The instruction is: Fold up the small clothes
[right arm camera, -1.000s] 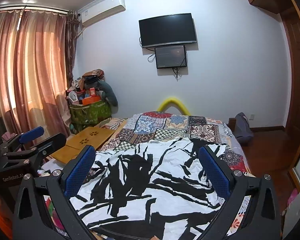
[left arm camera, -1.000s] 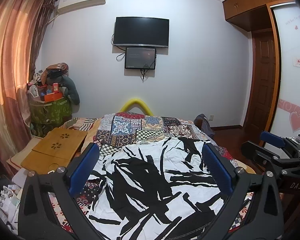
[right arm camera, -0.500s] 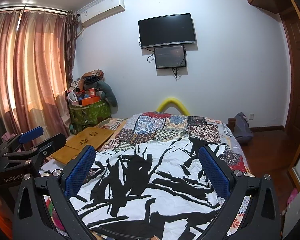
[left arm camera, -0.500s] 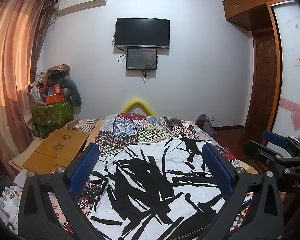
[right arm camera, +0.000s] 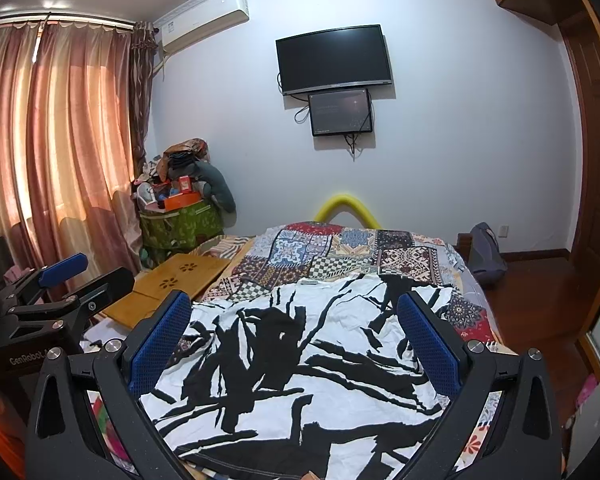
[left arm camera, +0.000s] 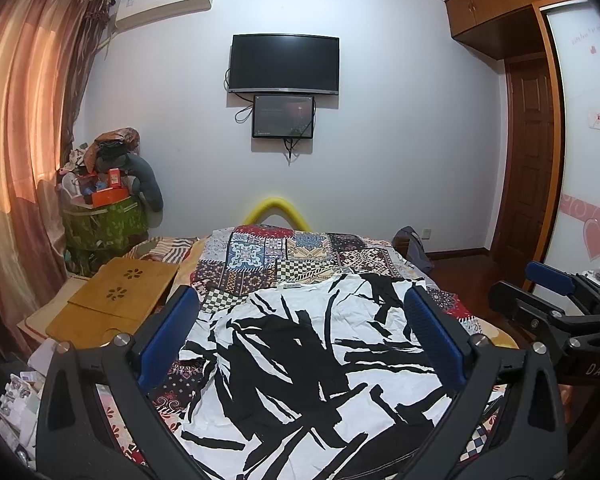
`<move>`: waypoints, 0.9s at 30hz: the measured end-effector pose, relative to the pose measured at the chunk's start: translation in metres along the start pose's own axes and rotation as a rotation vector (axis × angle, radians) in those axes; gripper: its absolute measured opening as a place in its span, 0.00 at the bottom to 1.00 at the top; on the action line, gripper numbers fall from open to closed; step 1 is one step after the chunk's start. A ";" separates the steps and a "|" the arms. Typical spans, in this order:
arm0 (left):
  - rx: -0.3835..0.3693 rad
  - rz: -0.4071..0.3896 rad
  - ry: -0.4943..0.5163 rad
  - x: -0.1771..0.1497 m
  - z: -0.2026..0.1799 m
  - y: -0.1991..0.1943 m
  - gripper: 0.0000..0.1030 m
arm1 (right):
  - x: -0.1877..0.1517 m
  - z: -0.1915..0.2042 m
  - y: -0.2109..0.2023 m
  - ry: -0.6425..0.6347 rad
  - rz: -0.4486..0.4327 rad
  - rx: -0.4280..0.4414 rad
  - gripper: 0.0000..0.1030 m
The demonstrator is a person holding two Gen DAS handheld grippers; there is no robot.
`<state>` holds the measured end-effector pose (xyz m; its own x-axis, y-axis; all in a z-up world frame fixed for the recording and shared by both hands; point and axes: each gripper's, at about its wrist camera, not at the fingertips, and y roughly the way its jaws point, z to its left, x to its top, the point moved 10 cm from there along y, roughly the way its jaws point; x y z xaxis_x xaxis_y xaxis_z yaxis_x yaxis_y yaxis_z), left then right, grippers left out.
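Looking along the left gripper (left arm camera: 300, 320), its blue-padded fingers (left arm camera: 168, 336) stand spread wide with nothing between them, held above the black-and-white shirt (left arm camera: 308, 364), which lies spread face-up on the patchwork bedspread (left arm camera: 284, 256) with its collar toward the far end of the bed. Against the pictures from a second ago this view has barely shifted: the wall television (left arm camera: 284, 64) and the wooden lap tray (left arm camera: 116, 300) sit a touch lower and to the right in the frame, which reads as a slight tilt or drift of the hand and not an approach. At the right edge the other tool shows, also spread. From the right gripper (right arm camera: 296, 320), the fingers (right arm camera: 428, 340) are likewise wide apart and empty over the same shirt (right arm camera: 300, 360), and the left tool shows at the left edge; here nothing has visibly moved over the last second. My reading is that both hands are poised at the start, with no fold made and no hem or sleeve gripped, so the next move probably calls for lowering onto the near edge or the sleeves.
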<state>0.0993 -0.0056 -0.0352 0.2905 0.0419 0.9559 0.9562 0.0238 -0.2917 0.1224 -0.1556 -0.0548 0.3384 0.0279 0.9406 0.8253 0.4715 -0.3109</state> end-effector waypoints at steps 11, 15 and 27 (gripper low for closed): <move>0.001 -0.002 -0.006 0.001 0.002 0.001 1.00 | -0.001 -0.001 0.001 0.000 0.001 -0.001 1.00; -0.001 -0.001 -0.007 0.001 0.002 0.001 1.00 | -0.002 -0.001 0.002 -0.001 0.006 -0.005 1.00; 0.007 -0.001 -0.027 0.002 0.011 0.009 1.00 | -0.001 -0.002 0.016 -0.009 0.030 -0.001 1.00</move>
<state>0.1078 0.0059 -0.0366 0.2883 0.0690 0.9551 0.9563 0.0304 -0.2909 0.1365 -0.1498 -0.0612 0.3587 0.0497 0.9321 0.8155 0.4691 -0.3388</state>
